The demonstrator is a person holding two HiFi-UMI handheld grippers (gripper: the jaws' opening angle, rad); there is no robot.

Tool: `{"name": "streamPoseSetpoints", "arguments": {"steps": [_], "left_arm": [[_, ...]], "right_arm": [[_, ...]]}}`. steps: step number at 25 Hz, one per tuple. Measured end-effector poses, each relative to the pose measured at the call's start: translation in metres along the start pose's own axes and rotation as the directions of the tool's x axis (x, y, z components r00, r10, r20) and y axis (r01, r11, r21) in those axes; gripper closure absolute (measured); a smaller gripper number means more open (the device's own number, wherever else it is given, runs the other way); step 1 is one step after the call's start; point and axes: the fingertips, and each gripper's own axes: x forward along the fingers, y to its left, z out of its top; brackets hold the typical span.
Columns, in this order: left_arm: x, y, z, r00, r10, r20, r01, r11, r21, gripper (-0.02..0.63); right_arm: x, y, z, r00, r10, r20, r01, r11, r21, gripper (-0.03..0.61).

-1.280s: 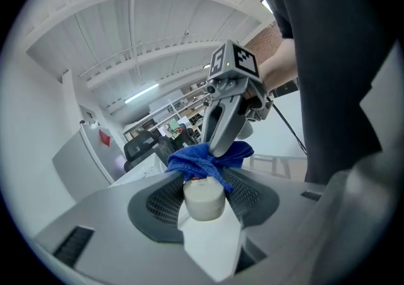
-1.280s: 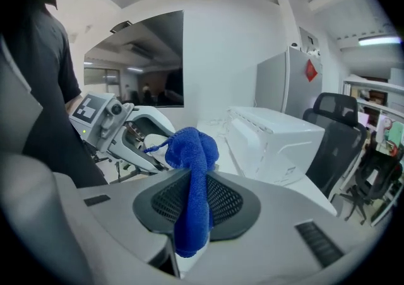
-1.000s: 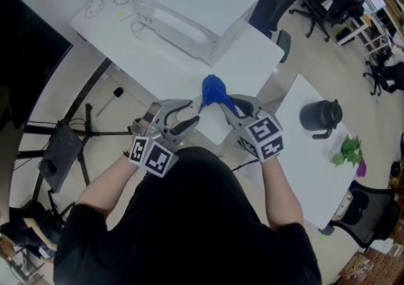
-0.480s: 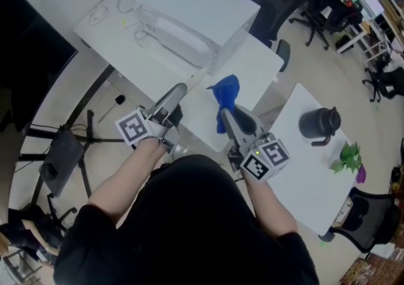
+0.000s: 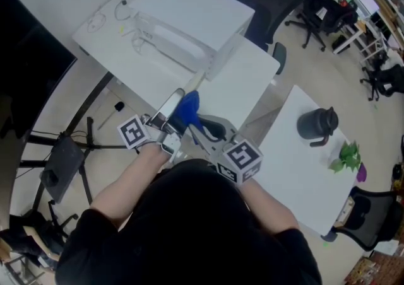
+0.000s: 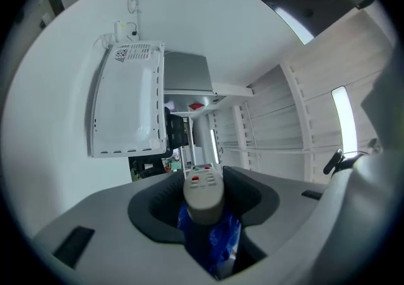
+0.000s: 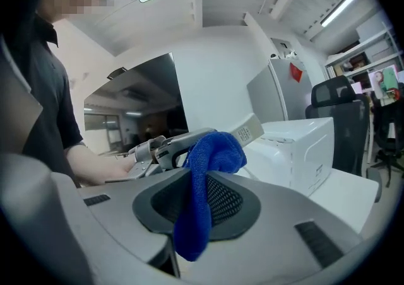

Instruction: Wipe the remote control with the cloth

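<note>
My left gripper (image 5: 170, 108) is shut on the long white remote control (image 5: 189, 84), which sticks out up and away from me; its buttoned end (image 6: 202, 190) fills the space between the jaws in the left gripper view. My right gripper (image 5: 192, 123) is shut on the blue cloth (image 5: 185, 108), bunched at its tips. The cloth (image 7: 201, 183) presses against the remote (image 7: 247, 131) just ahead of the left gripper's jaws, and a fold of it (image 6: 214, 244) shows below the remote. Both are held in the air above the table's near edge.
A white microwave (image 5: 186, 17) stands on the white table (image 5: 237, 85) beyond the grippers, with cables at its left. A second white table (image 5: 297, 170) at the right carries a dark jug (image 5: 317, 125) and a small green plant (image 5: 348, 154). Office chairs stand behind.
The left gripper turned so the remote now points away from me. The right gripper swung left with the cloth, from a gap beside the remote to pressing on it.
</note>
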Motion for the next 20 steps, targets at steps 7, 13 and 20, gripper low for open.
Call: {"name": "streamPoseSetpoints", "arguments": {"steps": [7, 13, 20], "left_arm": [[-0.001, -0.009, -0.019, 0.996, -0.035, -0.085, 0.034, 0.999, -0.015, 0.422], [-0.004, -0.008, -0.036, 0.99, -0.046, -0.136, 0.041, 0.998, -0.038, 0.422], [-0.002, -0.009, -0.023, 0.994, -0.058, -0.09, 0.055, 0.998, -0.043, 0.422]], "right_arm": [[-0.012, -0.034, 0.012, 0.992, -0.12, 0.043, 0.12, 0.993, 0.01, 0.503], [-0.029, -0.068, 0.03, 0.974, -0.204, 0.095, 0.202, 0.979, 0.024, 0.503], [-0.046, -0.061, 0.051, 0.964, -0.198, 0.18, 0.193, 0.98, 0.042, 0.503]]}}
